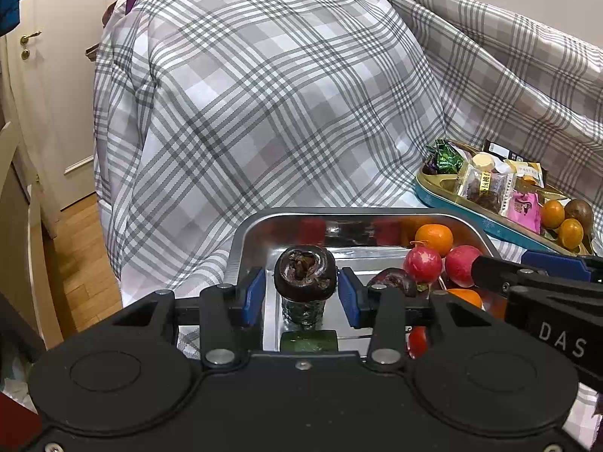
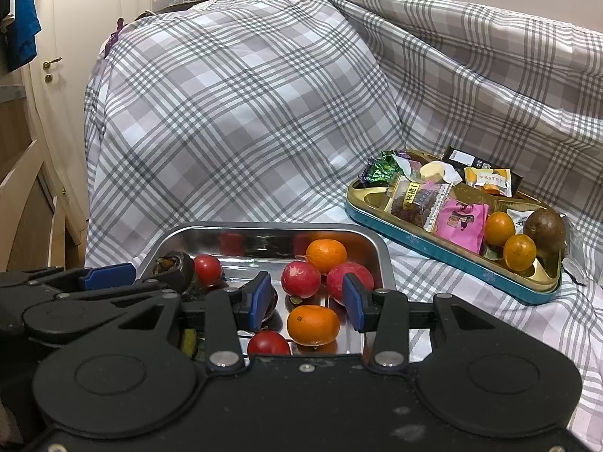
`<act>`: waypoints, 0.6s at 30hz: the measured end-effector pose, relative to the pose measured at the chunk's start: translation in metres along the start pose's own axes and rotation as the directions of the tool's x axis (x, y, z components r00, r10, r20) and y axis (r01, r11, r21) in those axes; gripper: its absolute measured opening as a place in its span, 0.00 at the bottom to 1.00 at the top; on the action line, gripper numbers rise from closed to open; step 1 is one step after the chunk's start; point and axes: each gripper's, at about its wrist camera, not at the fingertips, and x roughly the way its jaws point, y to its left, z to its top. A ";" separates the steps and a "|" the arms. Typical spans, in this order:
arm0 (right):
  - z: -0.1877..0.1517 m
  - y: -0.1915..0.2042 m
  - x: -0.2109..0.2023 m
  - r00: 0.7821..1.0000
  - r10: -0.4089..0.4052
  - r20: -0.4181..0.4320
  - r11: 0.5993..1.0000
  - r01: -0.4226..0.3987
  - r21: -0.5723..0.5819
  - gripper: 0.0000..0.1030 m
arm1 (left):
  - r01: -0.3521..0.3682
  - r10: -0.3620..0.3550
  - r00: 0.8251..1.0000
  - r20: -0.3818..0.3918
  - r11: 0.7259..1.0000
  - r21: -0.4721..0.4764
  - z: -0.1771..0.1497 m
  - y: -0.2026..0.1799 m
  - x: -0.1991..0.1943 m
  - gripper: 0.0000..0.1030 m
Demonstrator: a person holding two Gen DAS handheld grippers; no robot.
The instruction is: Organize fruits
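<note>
A: Where the shallow, shiny steel tray [image 2: 380,260] sits on the grey-and-white checked cloth [image 1: 264,113], what fruit is in it?

B: Along its right side, two orange mandarins [image 2: 313,324], two red-pink round fruits [image 2: 300,279] and two small red tomatoes [image 2: 268,342]. Toward its left side stands a dark brown, wrinkled fruit with a torn top [image 1: 305,273].

A: Is that one gripped?

B: No. The left hand-held gripper [image 1: 305,295] straddles it, blue pads wide apart with a gap on each side.

A: And the other?

B: The right hand-held gripper [image 2: 307,301] hovers over the tray's right side, pads apart and pressing on nothing; one mandarin shows between them, lower down.

A: Anything beyond the tray?

B: Near the cloth's right edge lies a teal-sided tin with a gold inner tray [image 2: 452,260], carrying wrapped snacks [image 2: 458,222], two small orange fruits [image 2: 519,253] and a brown kiwi [image 2: 545,230].
</note>
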 end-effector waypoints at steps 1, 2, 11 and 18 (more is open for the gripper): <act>0.000 0.000 0.000 1.000 -0.002 0.000 1.000 0.002 -0.002 0.43 | 0.000 0.000 1.000 0.000 1.000 0.000 0.000 0.000 0.000 0.49; 0.000 0.000 0.000 1.000 -0.002 0.000 1.000 0.002 -0.003 0.43 | 0.000 0.000 1.000 0.000 1.000 0.000 0.000 0.000 0.000 0.49; -0.001 0.000 0.000 1.000 -0.004 0.000 1.000 0.004 -0.014 0.43 | 0.001 -0.001 1.000 0.004 1.000 0.004 -0.001 0.000 -0.001 0.49; -0.001 0.000 0.000 1.000 -0.004 0.000 1.000 0.004 -0.015 0.43 | 0.000 0.000 1.000 0.006 1.000 0.003 -0.001 -0.001 -0.002 0.49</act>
